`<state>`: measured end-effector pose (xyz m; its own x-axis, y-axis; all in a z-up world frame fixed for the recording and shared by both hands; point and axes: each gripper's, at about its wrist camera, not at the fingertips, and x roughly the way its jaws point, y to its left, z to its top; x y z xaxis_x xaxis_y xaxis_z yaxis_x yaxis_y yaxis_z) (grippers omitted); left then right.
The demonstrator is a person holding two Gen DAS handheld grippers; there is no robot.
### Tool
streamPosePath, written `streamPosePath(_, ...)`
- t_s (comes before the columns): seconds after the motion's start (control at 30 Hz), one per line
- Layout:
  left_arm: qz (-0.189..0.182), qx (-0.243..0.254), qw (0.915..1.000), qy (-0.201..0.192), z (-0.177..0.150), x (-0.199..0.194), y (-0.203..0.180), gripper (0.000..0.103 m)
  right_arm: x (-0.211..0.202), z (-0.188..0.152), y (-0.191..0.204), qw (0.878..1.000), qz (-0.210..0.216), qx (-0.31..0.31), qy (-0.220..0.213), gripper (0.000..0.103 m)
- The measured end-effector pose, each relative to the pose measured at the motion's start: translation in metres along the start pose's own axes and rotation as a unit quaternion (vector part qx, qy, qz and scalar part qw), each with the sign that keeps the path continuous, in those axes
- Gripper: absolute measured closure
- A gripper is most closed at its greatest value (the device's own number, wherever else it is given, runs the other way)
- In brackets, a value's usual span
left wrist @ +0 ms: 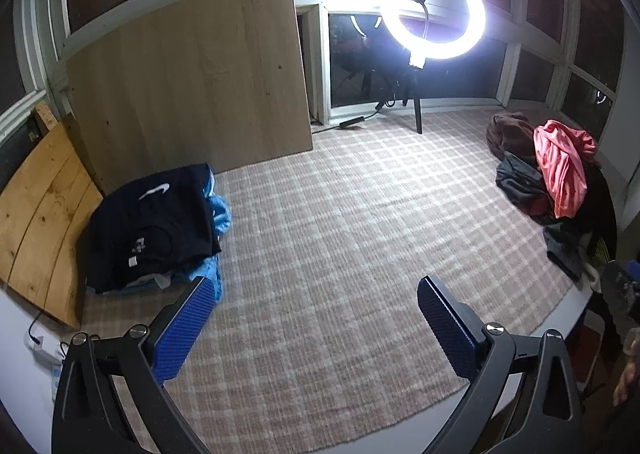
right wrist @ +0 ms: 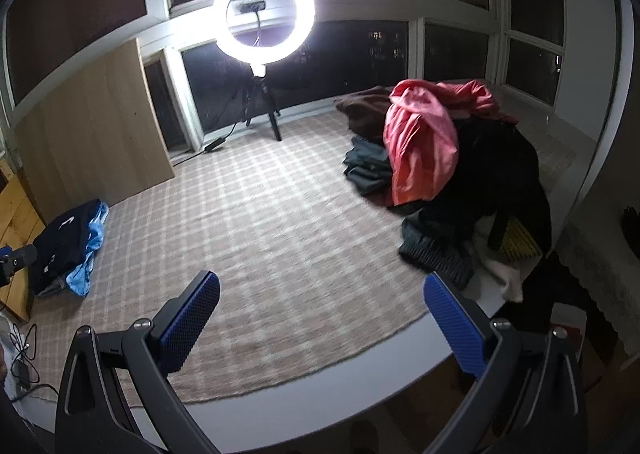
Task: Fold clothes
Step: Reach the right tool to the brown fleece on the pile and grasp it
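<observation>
Checked cloth (left wrist: 320, 222) covers the worktop — folded dark garments (left wrist: 152, 222) stacked at its left, unfolded pile (right wrist: 440, 158) at right; left tool (left wrist: 312, 318) and right tool (right wrist: 320, 314) hover wide, empty.

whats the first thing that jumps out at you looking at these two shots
The glaring white ring light on a black tripod dominates, standing at the far edge of the checked beige rug before dark windows. Next comes the shiny coral-pink garment topping a heap of unfolded dark clothes on the right, opposite a neat folded stack with a navy swoosh top on the left. Both grippers, left and right, are open above the bare rug, blue-padded fingers empty.
</observation>
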<state>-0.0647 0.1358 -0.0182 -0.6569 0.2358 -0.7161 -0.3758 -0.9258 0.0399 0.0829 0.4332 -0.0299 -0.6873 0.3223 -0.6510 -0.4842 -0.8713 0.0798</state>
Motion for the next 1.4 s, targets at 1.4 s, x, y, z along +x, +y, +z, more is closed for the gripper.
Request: streamPosePath(1.4, 0.059, -0.06, 0.9965, 0.006, 0.112, 0.076, -0.146, 0.001, 0.274, 0.248, -0.054, 0.973, 0.083, -0.211, 0.032, 0.008)
